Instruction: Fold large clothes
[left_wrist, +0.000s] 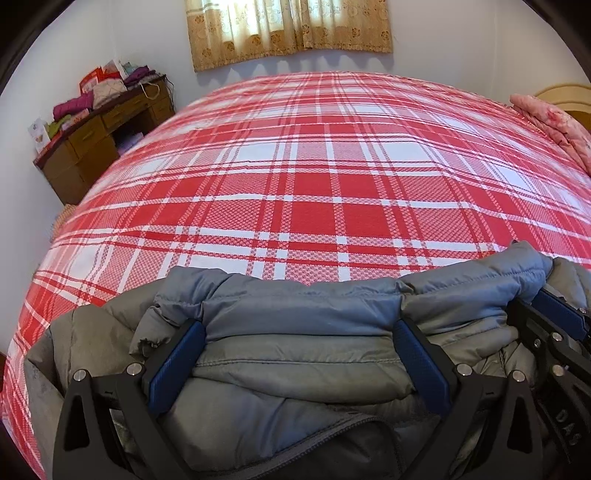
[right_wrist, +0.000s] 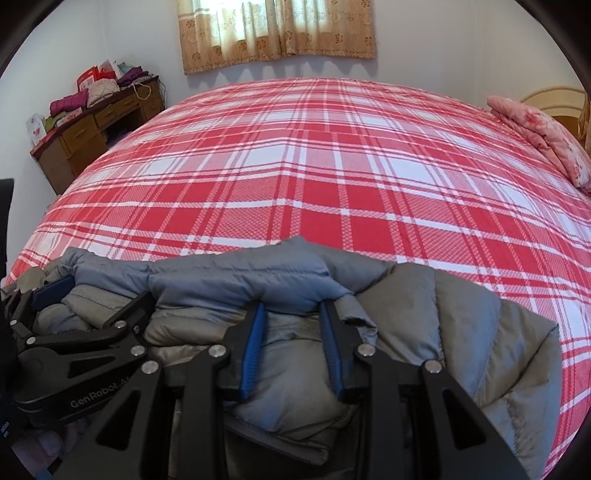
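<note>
"GenRobot.AI" printed in grey on the black body of the left gripper (right_wrist: 55, 291), seen in right wrist view. In left wrist view, right gripper (left_wrist: 565, 314) shows partial letters "DAS". Nothing else legible.

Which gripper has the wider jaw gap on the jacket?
The left gripper: its fingers straddle a wide span of the grey jacket; the right gripper pinches a narrow bunch.

Black tool (right_wrist: 291, 314), blue pads (right_wrist: 252, 352), seemingly steel screws.
</note>
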